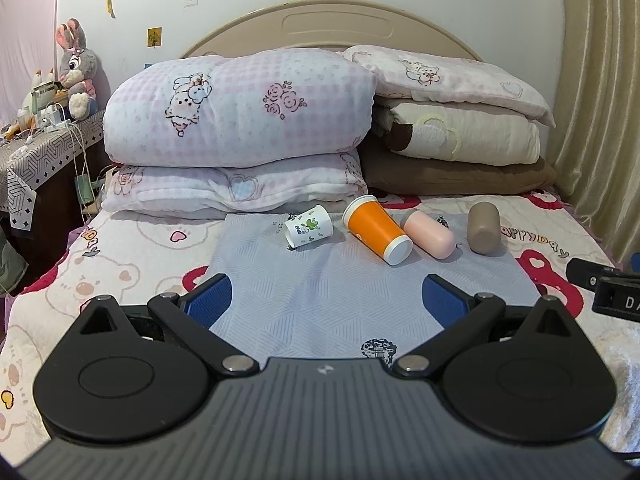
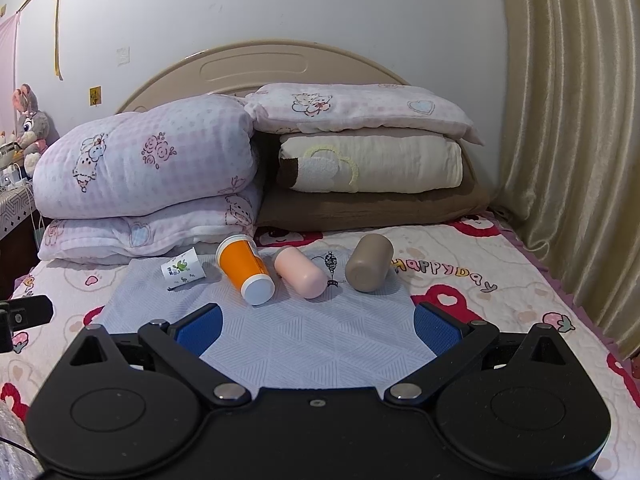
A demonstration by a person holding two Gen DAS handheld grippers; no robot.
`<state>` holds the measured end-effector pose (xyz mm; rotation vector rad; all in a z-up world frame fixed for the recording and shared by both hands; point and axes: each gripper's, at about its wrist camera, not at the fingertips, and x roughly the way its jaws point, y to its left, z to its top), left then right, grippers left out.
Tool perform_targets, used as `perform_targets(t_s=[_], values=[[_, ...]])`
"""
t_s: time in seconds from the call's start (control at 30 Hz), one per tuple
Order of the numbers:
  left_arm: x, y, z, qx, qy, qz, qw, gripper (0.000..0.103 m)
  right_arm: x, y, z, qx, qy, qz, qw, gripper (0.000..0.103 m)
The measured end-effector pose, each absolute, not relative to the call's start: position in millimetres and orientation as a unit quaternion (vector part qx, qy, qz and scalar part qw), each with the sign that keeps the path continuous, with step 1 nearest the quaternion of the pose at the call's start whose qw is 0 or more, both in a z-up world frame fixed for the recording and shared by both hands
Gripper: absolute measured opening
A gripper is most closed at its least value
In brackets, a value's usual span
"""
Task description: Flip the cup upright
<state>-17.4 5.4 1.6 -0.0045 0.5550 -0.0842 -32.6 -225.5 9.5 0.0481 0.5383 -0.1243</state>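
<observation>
Four cups lie on their sides in a row on a pale blue mat (image 1: pixel 320 292) (image 2: pixel 304 332) on the bed: a small white paper cup with green print (image 1: pixel 309 227) (image 2: pixel 184 269), an orange cup with white ends (image 1: pixel 378 230) (image 2: pixel 245 269), a pink cup (image 1: pixel 429 233) (image 2: pixel 301 274) and a brown cup (image 1: pixel 483 227) (image 2: pixel 369 263). My left gripper (image 1: pixel 326 302) is open and empty, well short of the cups. My right gripper (image 2: pixel 318 330) is open and empty, also short of them. The right gripper's black body (image 1: pixel 604 286) shows at the left wrist view's right edge.
Folded quilts and pillows (image 1: pixel 240 120) (image 2: pixel 360 152) are stacked behind the cups against the headboard. A cluttered bedside table with a plush rabbit (image 1: pixel 76 68) stands left. A curtain (image 2: pixel 572 140) hangs along the bed's right side.
</observation>
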Motion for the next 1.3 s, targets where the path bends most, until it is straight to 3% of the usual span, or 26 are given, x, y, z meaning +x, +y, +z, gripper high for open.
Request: perform_targets(t_s=[0.7,1.3], values=[[-11,7,-3,0.005,0.289,-0.038,0.956,0.103,-25,-237,5,0.044,0.282,-0.03,0.958,0.103],[96,-74,17,0.039,0.281,-0.11,0.953,0.103,55,-322,-5,0.103,0.296,0.03,0.949,0.103]])
